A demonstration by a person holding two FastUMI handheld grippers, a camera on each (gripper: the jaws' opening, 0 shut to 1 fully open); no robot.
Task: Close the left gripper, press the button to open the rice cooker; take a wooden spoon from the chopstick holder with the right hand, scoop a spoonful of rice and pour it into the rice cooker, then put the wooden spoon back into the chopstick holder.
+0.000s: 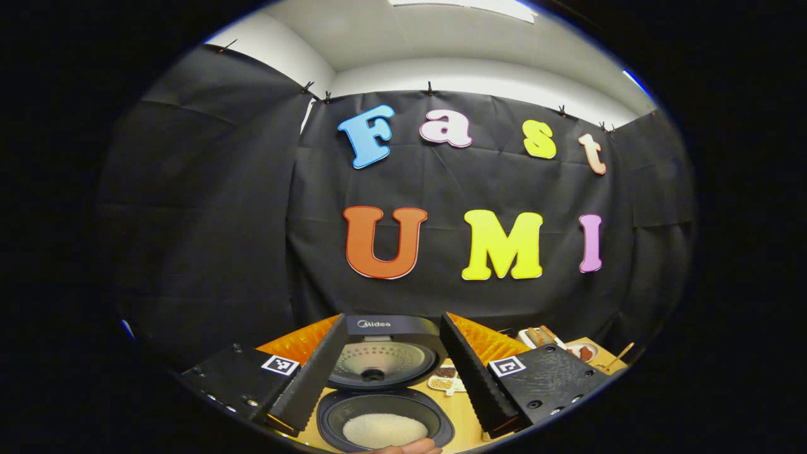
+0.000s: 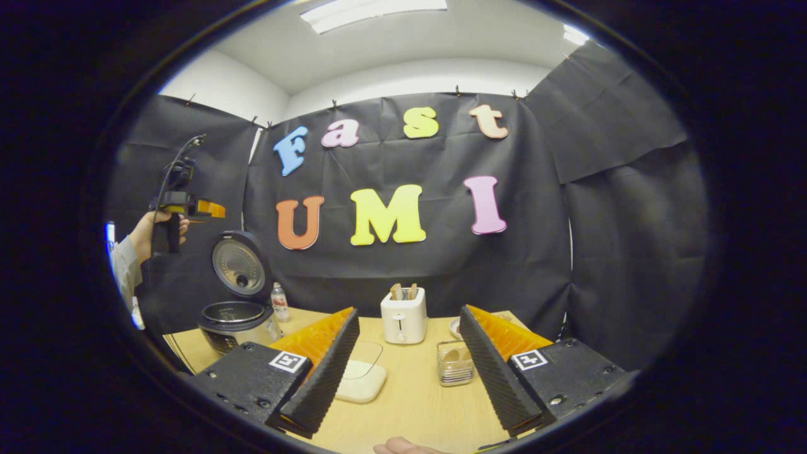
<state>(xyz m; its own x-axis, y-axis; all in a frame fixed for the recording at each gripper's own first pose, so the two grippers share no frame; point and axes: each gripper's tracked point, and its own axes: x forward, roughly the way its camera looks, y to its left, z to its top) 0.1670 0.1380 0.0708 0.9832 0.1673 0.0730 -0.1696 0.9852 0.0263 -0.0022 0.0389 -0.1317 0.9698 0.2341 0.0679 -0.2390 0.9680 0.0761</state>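
Right tool [image 2: 403, 372]: fingers spread wide, holding nothing, hovering over the table [image 2: 410, 403].
Chopstick holder [image 2: 455, 364]: clear, ribbed box just ahead, between the fingers and nearer the right one — a pale wooden spoon [image 2: 451, 355] seems to stand in it, its long axis hard to tell.
Left tool [image 1: 391, 372]: wide open, empty, above the rice cooker [image 1: 384, 391].
Rice cooker: lid up, white rice in the dark pot — well left of the right tool.
Judgement: the right hand is nearer the spoon.

Staged kitchen booth: black cloth walls, wooden table [image 2: 410, 403], rice cooker [image 2: 236, 318], toaster [image 2: 404, 315].
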